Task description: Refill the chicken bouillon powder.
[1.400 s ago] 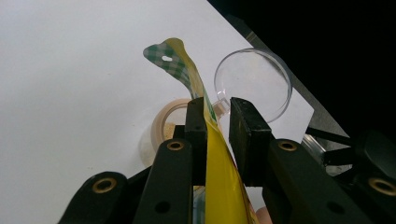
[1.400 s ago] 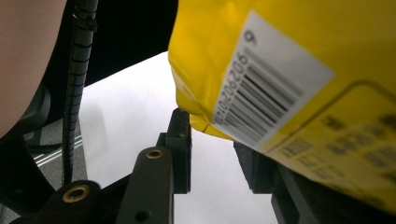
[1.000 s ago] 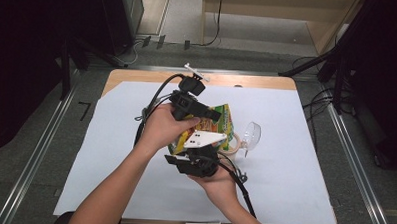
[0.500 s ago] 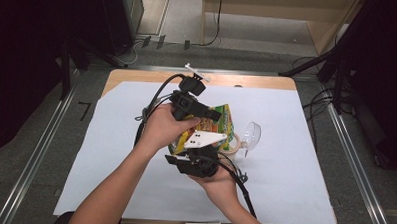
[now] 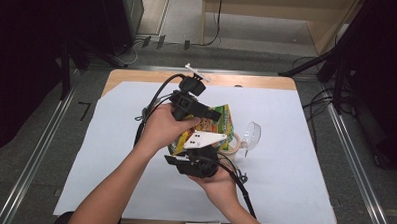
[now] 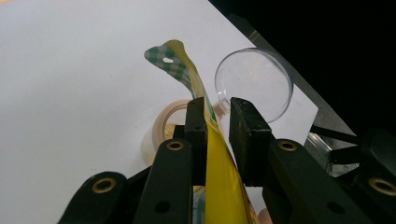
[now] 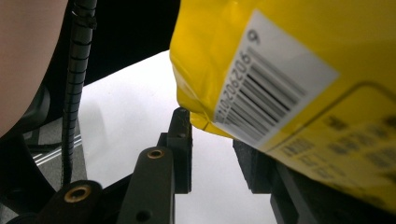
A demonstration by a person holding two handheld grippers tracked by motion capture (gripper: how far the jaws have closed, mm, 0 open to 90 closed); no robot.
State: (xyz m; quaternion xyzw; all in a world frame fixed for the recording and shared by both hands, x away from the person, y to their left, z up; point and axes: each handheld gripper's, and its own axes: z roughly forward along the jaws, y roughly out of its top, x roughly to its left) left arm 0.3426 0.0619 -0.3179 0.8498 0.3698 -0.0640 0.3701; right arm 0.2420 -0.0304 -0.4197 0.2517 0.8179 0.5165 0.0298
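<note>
Pouch: a yellow snack pouch (image 5: 217, 126) sits at the centre of the high view, held above the white tabletop (image 5: 110, 154) between both tools.
Left tool: the left tool (image 6: 217, 116) pinches the pouch's flat sealed edge, jaws close together on the thin film; its green-checked top corner curls up past them.
Right tool: the right tool (image 7: 210, 140) meets the barcode side of the pouch near a lower corner; whether its jaws actually press the film I cannot tell.
Handling: judged light, soft and crinkly, with slick film that could slip; the stiffer seams look like the safest hold.
Nearby: a clear plastic cup (image 6: 254, 79) lies just beside, with a tan tape roll (image 6: 166, 133) below.
</note>
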